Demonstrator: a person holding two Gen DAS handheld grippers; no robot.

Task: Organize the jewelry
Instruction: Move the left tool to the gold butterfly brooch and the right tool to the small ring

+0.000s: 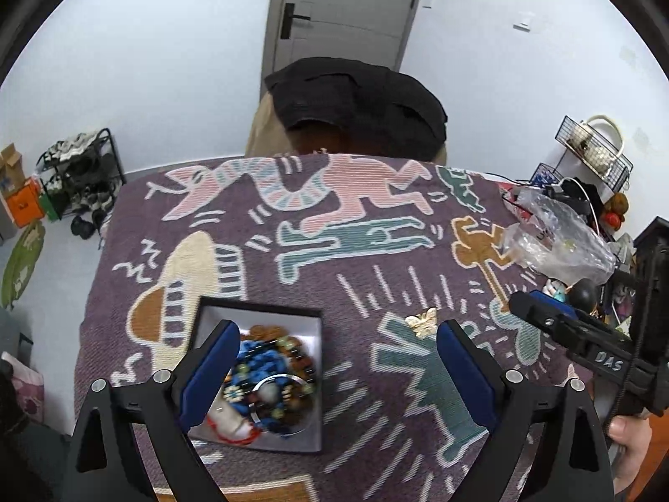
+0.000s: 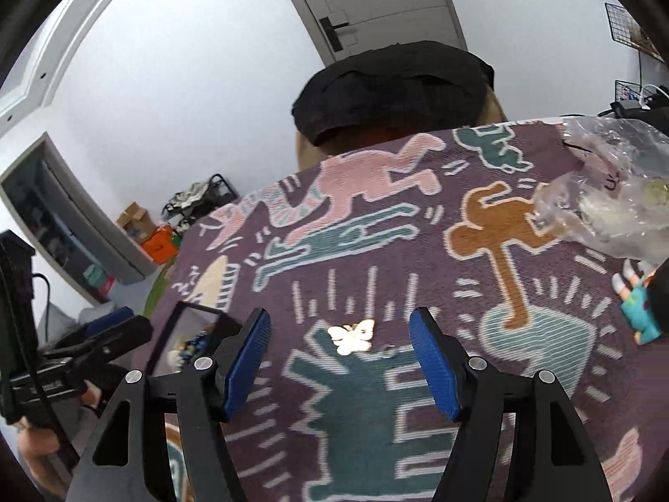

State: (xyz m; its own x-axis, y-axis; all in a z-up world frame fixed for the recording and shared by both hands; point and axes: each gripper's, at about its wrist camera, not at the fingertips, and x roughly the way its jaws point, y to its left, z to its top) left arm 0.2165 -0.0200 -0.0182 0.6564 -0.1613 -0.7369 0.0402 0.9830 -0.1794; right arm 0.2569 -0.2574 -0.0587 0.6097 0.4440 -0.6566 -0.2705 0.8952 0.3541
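A black box (image 1: 259, 306) with a white inside sits on the patterned purple cloth (image 1: 334, 259), heaped with several bead bracelets (image 1: 267, 368). My left gripper (image 1: 338, 326) hangs open over the cloth, its left finger (image 1: 209, 372) in front of the box. A gold butterfly piece (image 1: 424, 321) lies just inside the right finger. In the right wrist view my right gripper (image 2: 340, 313) is open and holds nothing. The butterfly piece (image 2: 353, 336) lies on the cloth under the gap between its fingers. The box (image 2: 196, 313) and the left gripper (image 2: 134, 324) show at the left.
A crumpled clear plastic bag (image 2: 606, 201) lies at the cloth's far right, with a small teal figurine (image 2: 639, 313) near it. A chair with a black garment (image 1: 355, 100) stands behind the table. Wire racks and clutter (image 1: 593, 154) crowd the right side. The right gripper (image 1: 527, 303) reaches in from the right.
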